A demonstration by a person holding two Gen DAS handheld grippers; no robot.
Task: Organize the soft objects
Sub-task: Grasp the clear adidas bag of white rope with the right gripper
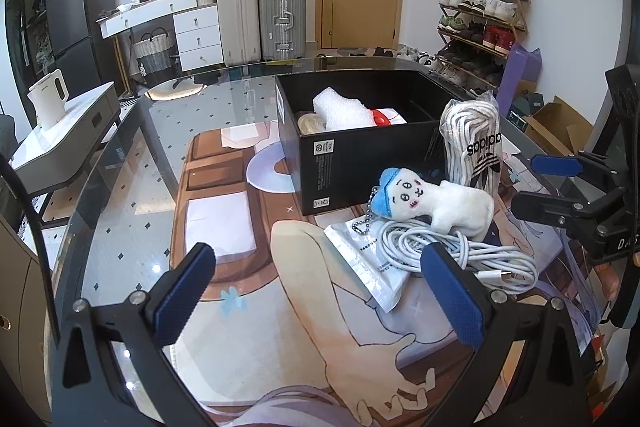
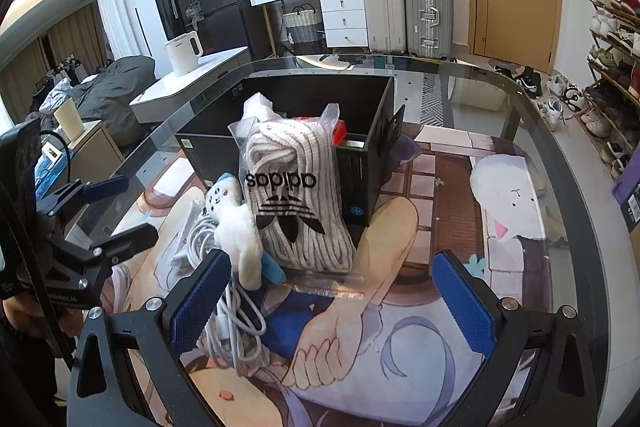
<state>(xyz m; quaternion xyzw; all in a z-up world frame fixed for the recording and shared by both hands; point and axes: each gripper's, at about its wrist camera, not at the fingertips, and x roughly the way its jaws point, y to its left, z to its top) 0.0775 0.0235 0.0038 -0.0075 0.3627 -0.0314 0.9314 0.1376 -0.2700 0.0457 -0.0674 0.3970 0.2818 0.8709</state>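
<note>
Judging by how things lie, the sorting is partly done. On the left, the left hand-held gripper (image 1: pixel 316 291) hovers low over the printed cartoon mat (image 1: pixel 224 187) covering the glass worktop (image 1: pixel 120 187), its blue-padded fingers spread wide apart and holding nothing. Ahead of it, the open black cardboard box (image 1: pixel 340 163) stands on the mat and already holds a few soft things: a white foam-like roll (image 1: pixel 340 111), something pale and fluffy (image 1: pixel 310 123) beside it, and a white piece with a red part (image 1: pixel 384 117) whose nature I cannot tell. Outside the box, near its front right corner, a small pile is not yet put away: a flat silvery foil pouch (image 1: pixel 368 263) lies on the mat, a coiled white charging cable (image 1: pixel 460 251) rests on it, and a small white plush doll with a blue cap and ball chain (image 1: pixel 436 203) sits on top of the cable. Just to the right, a clear plastic bag of white striped socks with a black logo (image 2: pixel 292 195) leans upright against the box wall. Furthest right, the right hand-held gripper (image 2: pixel 332 295) faces this pile, its fingers likewise wide apart and empty. I judge the plush doll and the sock bag to be what remains for the box.
</note>
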